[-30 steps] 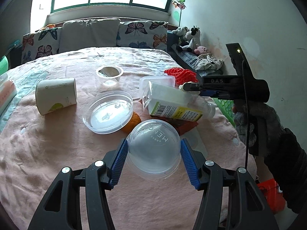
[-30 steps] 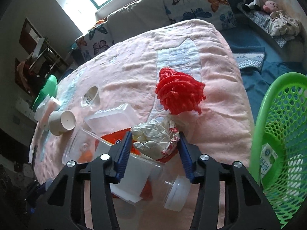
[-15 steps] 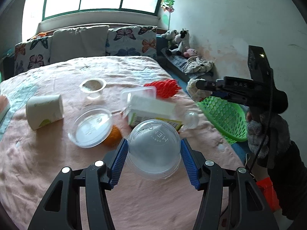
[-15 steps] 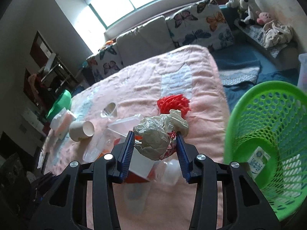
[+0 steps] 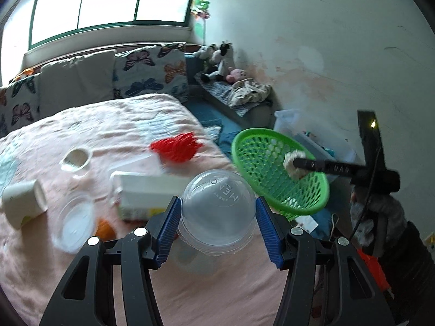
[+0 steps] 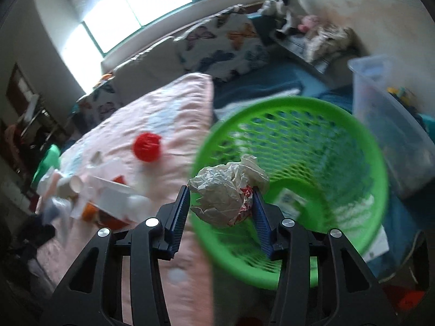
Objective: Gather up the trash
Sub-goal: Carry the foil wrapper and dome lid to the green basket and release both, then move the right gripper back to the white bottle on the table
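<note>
My left gripper [image 5: 216, 217] is shut on a clear plastic dome lid [image 5: 217, 209] and holds it above the pink bed [image 5: 81, 271], left of the green basket [image 5: 261, 160]. My right gripper [image 6: 220, 206] is shut on a crumpled paper wad [image 6: 225, 190] and holds it over the near rim of the green basket [image 6: 326, 163]. In the left wrist view the right gripper [image 5: 295, 167] and its paper wad [image 5: 292, 161] hang over the basket. A small carton [image 6: 288, 199] lies inside the basket.
On the bed lie a white carton [image 5: 146, 190], a paper cup [image 5: 21, 203], a clear round lid [image 5: 73, 222], a small clear cup [image 5: 76, 159], a red mesh ball [image 5: 176, 148] and an orange [image 5: 104, 229]. A clear storage bin [image 6: 394, 125] stands behind the basket.
Both grippers swung right toward the green basket. The right gripper carried the paper wad from over the bed to above the basket. The left gripper still holds the dome lid.
</note>
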